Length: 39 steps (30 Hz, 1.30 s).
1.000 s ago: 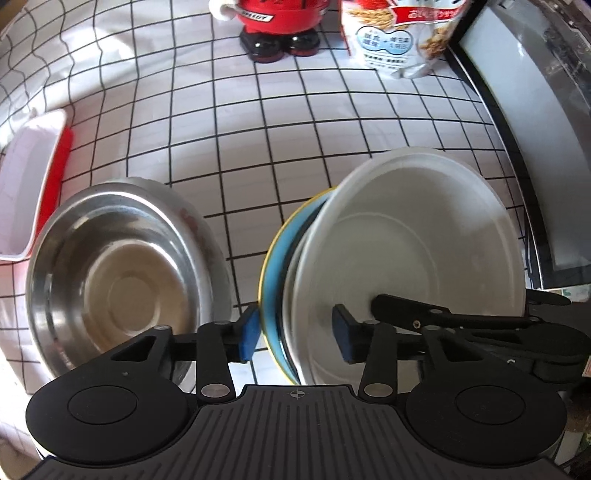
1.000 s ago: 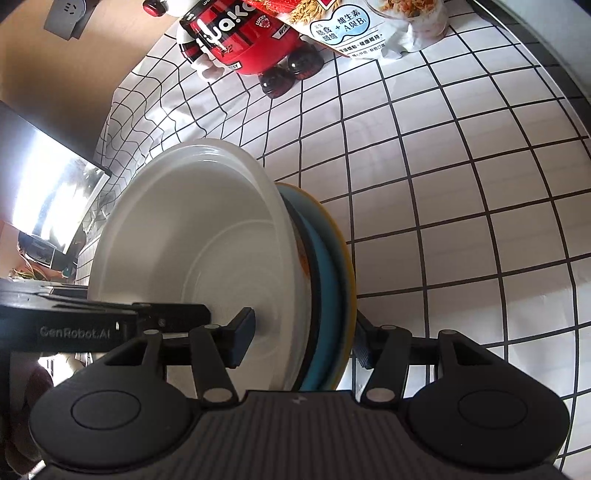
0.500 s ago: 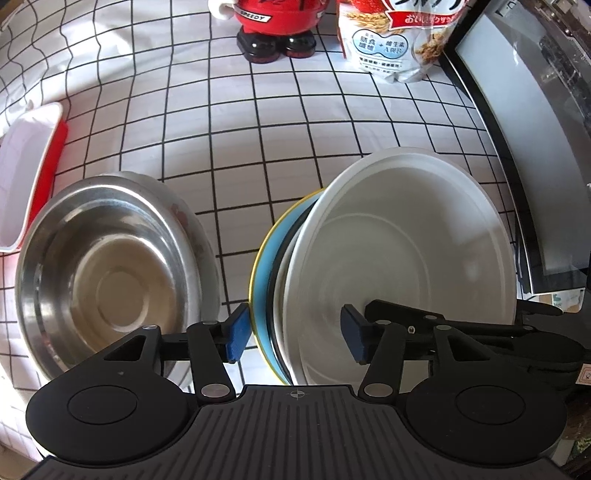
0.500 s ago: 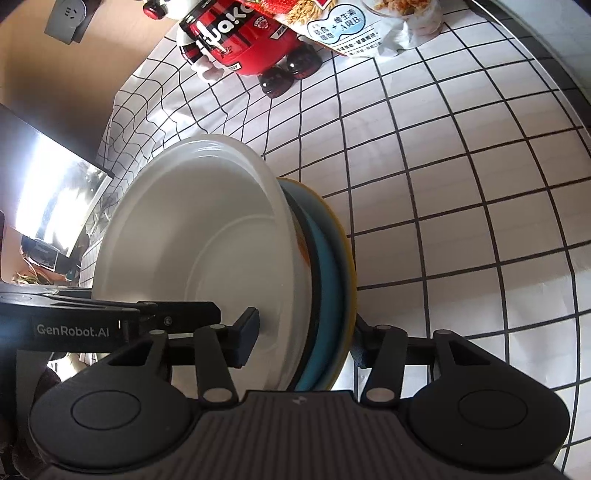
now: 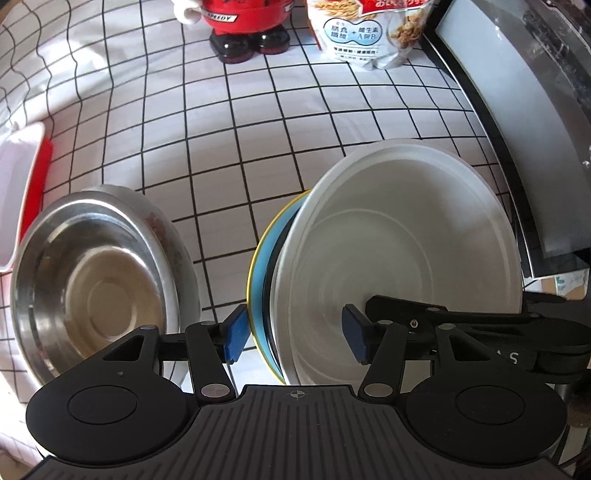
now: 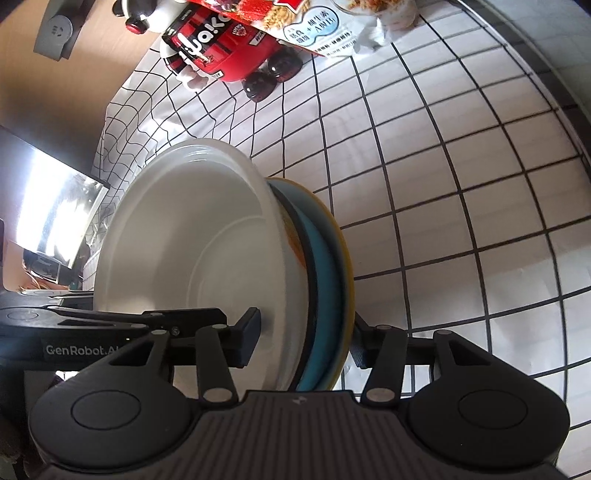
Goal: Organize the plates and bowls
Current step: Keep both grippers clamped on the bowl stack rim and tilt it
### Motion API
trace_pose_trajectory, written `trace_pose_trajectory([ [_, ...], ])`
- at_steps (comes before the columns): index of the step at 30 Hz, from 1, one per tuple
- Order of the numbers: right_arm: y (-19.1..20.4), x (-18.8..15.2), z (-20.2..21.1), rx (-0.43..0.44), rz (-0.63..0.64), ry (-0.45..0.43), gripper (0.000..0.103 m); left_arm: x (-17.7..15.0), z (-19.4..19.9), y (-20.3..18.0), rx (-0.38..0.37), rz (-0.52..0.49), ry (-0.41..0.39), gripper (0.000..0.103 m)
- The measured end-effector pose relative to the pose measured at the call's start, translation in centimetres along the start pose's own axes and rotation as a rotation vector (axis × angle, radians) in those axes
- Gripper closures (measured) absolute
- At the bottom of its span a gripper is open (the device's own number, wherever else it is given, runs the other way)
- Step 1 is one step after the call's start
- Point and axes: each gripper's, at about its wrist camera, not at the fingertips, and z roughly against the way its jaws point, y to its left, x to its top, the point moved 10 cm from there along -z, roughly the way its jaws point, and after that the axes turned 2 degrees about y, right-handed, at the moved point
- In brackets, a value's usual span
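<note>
A stack of a white bowl [image 5: 399, 254], a dark dish and a blue plate with a yellow rim [image 5: 260, 258] is held on edge above the checked cloth. My left gripper [image 5: 295, 334] is shut on the stack's near edge, one finger behind the blue plate, one inside the white bowl. My right gripper [image 6: 303, 338] is shut on the same stack [image 6: 207, 236] from the opposite side; its arm shows in the left wrist view [image 5: 461, 325]. A steel bowl [image 5: 92, 284] lies on the cloth to the left.
A red-and-white tray [image 5: 22, 192] sits at the far left. A red toy figure [image 5: 243, 26] and a cereal bag [image 5: 369, 33] stand at the back. A dark-framed appliance [image 5: 517, 122] runs along the right edge.
The stack, held by both grippers, has risen a little and shifted slightly right of the steel bowl. Both grips are unchanged.
</note>
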Motion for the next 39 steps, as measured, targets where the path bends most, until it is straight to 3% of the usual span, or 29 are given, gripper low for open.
trace_pose_trajectory([
  [20, 0.0, -0.01, 0.03, 0.056, -0.03, 0.009, 0.047, 0.01, -0.8, 0.16, -0.018, 0.015, 0.018, 0.047],
  [39, -0.04, -0.59, 0.38, 0.031, -0.093, 0.05, 0.047, -0.26, -0.43, -0.06, -0.002, 0.036, 0.031, 0.05],
])
